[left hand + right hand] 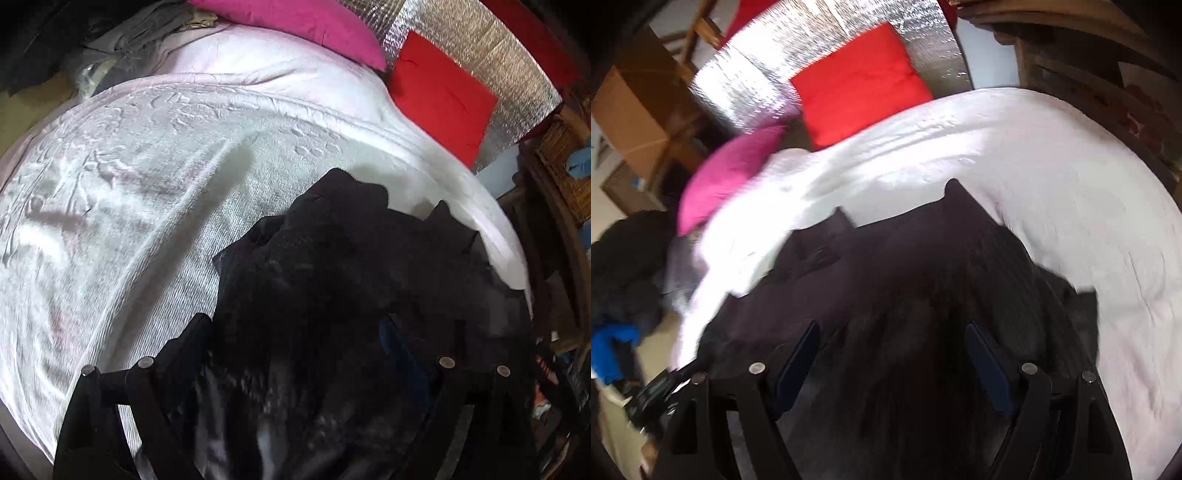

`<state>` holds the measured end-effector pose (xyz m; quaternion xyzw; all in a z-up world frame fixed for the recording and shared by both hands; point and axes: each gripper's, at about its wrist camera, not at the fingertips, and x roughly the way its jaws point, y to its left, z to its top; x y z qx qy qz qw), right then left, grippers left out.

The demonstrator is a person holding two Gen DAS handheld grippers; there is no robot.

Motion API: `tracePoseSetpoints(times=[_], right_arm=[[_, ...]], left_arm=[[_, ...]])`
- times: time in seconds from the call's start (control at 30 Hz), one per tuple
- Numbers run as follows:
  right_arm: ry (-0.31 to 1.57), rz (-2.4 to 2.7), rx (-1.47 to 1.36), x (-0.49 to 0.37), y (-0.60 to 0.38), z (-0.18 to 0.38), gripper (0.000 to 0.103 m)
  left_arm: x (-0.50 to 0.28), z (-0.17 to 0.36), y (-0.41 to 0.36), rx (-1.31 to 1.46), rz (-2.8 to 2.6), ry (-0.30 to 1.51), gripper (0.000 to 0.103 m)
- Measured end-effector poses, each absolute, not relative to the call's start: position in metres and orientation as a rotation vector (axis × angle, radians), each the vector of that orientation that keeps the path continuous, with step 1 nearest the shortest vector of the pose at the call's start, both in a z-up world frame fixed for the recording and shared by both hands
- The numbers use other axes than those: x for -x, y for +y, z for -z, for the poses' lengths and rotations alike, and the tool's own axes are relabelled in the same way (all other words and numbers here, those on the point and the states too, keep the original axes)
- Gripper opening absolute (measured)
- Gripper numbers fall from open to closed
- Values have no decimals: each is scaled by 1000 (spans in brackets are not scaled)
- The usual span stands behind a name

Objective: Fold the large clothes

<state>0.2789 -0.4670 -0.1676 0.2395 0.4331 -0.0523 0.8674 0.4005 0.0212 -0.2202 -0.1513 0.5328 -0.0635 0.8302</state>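
A large black garment (343, 258) lies bunched on the white bedspread (129, 177). In the left wrist view it drapes over my left gripper (295, 332) and hides the fingertips, so I cannot tell how the jaws stand. In the right wrist view the same black garment (905, 266) spreads under my right gripper (892, 339). Its blue-padded fingers (799, 354) stand wide apart just above the cloth. This view is blurred by motion.
A magenta pillow (303, 22) and a red pillow (439, 96) lie at the head of the bed against a silver foil panel (480, 48). Grey clothes (136, 37) are piled at the far left. A cardboard box (631, 103) and dark clothes (624, 266) stand beside the bed.
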Motion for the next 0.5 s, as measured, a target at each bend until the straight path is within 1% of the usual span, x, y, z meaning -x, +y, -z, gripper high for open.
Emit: tracePoseSetpoints(times=[0.1,0.17,0.2,0.23,0.27,0.3,0.33,0.37,0.4,0.43,0.5], right_arm=[[1000,131,-477,-309,-466,195,84],[1019,138,-399,-317,-457,203,85],[1017,134,-352,-317,-450,204,85],[1018,131,-310,-317,-444,204,81],[1022,136,-282,-318,-440,204,76],[1030,139,-250,-319,-435,204,62],[1032,137,-208,-320,-429,203,42],[1019,125,-193,-320,-425,199,31],[1004,119,-188,-320,-423,195,28],[984,124,-177,-319,-420,191,23],[946,132,-166,-317,-418,184,21]], left_arm=[[-411,238,16,316,169,1180,92],[-416,242,12,310,175,1186,92],[-416,243,11,312,181,1181,89],[-418,243,9,306,185,1175,85],[-417,243,7,296,188,1169,78],[-416,241,7,286,189,1161,73],[-414,239,6,277,188,1149,70],[-412,236,6,269,180,1134,64],[-412,234,7,268,172,1124,59],[-411,232,9,277,160,1108,57],[-408,226,12,292,147,1081,48]])
